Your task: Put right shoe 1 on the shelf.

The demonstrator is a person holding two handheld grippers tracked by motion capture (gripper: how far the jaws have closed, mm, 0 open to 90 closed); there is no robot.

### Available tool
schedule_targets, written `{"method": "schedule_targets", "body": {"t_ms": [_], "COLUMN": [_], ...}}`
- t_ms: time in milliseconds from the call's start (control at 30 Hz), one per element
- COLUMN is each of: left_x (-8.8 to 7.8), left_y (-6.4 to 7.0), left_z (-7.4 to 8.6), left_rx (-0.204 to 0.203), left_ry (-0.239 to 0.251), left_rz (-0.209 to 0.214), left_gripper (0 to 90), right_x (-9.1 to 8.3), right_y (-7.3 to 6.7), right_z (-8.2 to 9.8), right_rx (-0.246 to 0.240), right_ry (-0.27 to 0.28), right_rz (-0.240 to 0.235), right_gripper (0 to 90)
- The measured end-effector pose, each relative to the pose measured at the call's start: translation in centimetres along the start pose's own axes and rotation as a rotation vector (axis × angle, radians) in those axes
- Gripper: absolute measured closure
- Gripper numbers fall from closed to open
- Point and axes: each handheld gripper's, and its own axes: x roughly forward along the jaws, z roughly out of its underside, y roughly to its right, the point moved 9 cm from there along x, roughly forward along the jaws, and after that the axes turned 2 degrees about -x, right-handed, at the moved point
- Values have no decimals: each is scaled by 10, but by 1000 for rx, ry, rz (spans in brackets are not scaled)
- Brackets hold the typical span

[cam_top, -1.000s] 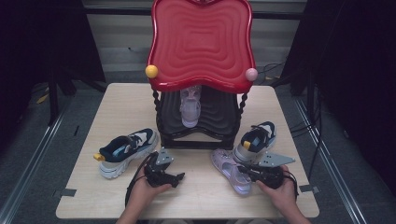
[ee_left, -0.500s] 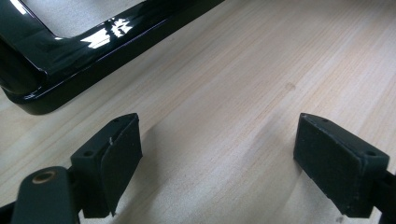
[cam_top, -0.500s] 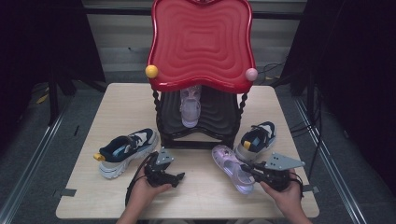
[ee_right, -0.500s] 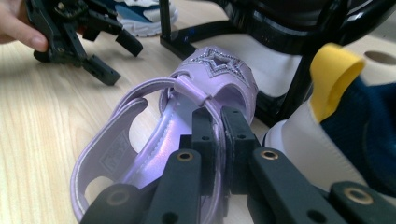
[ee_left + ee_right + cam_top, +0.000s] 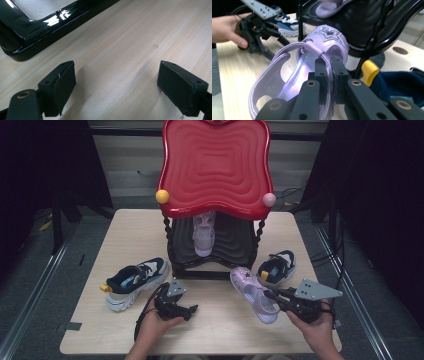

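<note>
The right tongs (image 5: 274, 296), clamped on the side strap of the lilac sandal (image 5: 251, 293), have raised it off the bench (image 5: 125, 227) since a second ago, when it lay flat at the near right; it now hangs tilted just in front of the black shoe rack (image 5: 215, 255), where its mate (image 5: 203, 234) already sits. The left tongs (image 5: 192, 309) rest with jaws apart and empty near the blue sneaker (image 5: 134, 279). Placing the pair together looks like the next step.

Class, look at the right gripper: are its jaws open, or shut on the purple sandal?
Shut: the right gripper pinches the purple sandal by its side edge.
</note>
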Motion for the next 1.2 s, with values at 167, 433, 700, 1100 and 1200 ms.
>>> {"method": "schedule_targets", "body": {"t_ms": [167,433,700,1100,1200], "left_x": [0,0,0,0,0], "left_y": [0,0,0,0,0], "left_z": [0,0,0,0,0], "left_rx": [0,0,0,-1,-1], "left_ry": [0,0,0,0,-1], "left_rz": [0,0,0,0,0], "left_gripper": [147,147,147,147,147], "right_x": [9,30,44,63,68], "right_y": [2,5,9,17,20], "right_z": [-11,-27,-37,-59,-61], "right_rx": [11,27,-3,-8,5], "right_ry": [14,43,40,59,64], "right_rz": [41,119,180,272,293], "right_gripper": [849,849,849,849,849]}}
